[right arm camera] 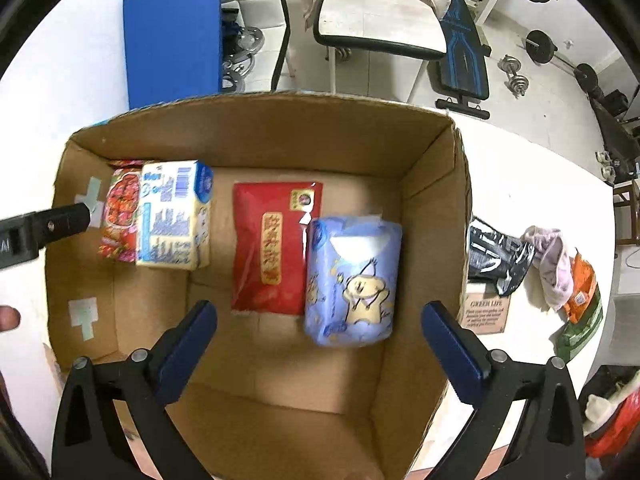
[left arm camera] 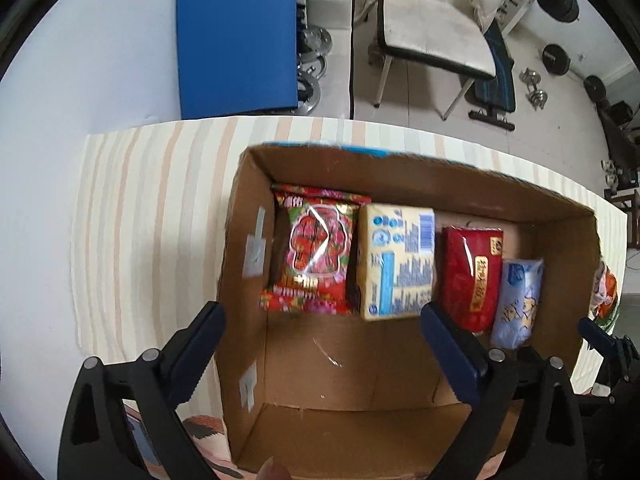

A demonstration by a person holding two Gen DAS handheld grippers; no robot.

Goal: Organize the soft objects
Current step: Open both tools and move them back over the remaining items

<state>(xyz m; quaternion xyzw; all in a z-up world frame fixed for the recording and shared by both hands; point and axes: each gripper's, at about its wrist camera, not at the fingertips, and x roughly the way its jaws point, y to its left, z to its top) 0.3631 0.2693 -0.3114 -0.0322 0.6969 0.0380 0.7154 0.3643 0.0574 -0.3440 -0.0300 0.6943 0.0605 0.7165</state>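
- The desk [right arm camera: 532, 168] carries everything; a striped cloth [left arm camera: 132, 208] covers its left part, seen from the left wrist.
- The cardboard box [right arm camera: 256, 136] sits open-topped on the desk and serves as the collecting bin. Its near wall runs under both cameras, so its lower edge is cut off.
- Four soft packs lie in a row along the box's far side, likely lined up to leave the near floor free for more.
- The yellow tissue pack [right arm camera: 174, 216] leans against the floral red packet [right arm camera: 120, 212], which sits by the left wall and is largely hidden behind it in the right view.
- The plain red pack [right arm camera: 272, 248] lies flat mid-box; the blue cartoon pack [right arm camera: 352, 280] touches its right edge and partly overlaps it.
- Outside the box, to its right on the desk, wait a black bag [right arm camera: 498, 256], a pink cloth [right arm camera: 554, 264] and an orange-green packet [right arm camera: 582, 304], apparently not yet sorted. A brown card [right arm camera: 486, 314] lies beside the box wall; its print is too small to read in full.
- The right gripper [right arm camera: 320, 336] hovers above the box with jaws spread wide and nothing between them, just near the blue cartoon pack.
- The left gripper [left arm camera: 320, 332] also stands wide and empty, straddling the box's left wall. Both views are blurred.
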